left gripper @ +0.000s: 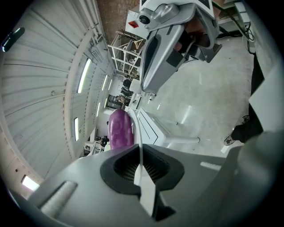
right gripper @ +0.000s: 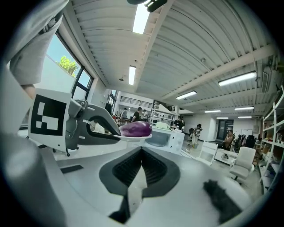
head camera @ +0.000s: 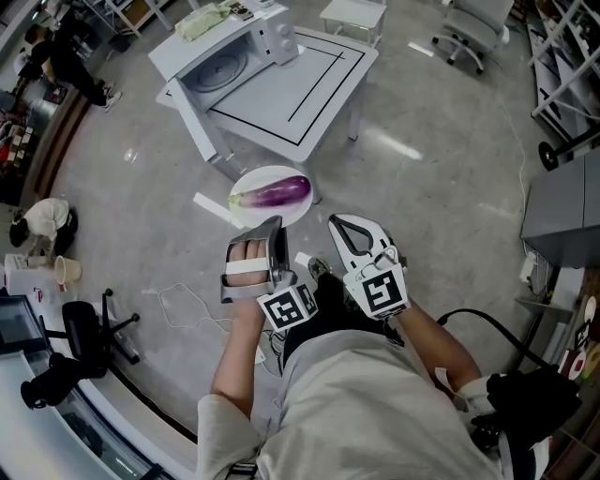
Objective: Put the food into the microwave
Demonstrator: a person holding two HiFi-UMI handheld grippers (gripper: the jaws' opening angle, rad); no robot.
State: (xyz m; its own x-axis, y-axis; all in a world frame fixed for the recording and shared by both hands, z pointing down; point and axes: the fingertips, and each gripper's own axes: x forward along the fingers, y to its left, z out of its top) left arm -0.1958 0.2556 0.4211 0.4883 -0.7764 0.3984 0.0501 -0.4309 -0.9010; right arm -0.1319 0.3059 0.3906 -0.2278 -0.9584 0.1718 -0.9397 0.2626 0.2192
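A purple eggplant point(head camera: 277, 193) lies on a white plate point(head camera: 253, 183) that is carried above the floor. My left gripper point(head camera: 272, 225) is shut on the plate's near rim; in the left gripper view the rim shows as a thin white edge point(left gripper: 138, 133) between the jaws, with the eggplant point(left gripper: 120, 129) beyond. My right gripper point(head camera: 349, 225) is beside it on the right, shut and holding nothing. The white microwave point(head camera: 230, 56) stands ahead on a white table point(head camera: 309, 94), its round turntable in sight. The right gripper view shows the eggplant point(right gripper: 135, 129) in front of the microwave point(right gripper: 166, 137).
An office chair point(head camera: 473, 23) and a small white table point(head camera: 354, 14) stand beyond the microwave table. A grey cabinet point(head camera: 562, 206) is at the right. A person point(head camera: 42, 220) crouches at the left, and cables point(head camera: 187, 305) lie on the floor near my feet.
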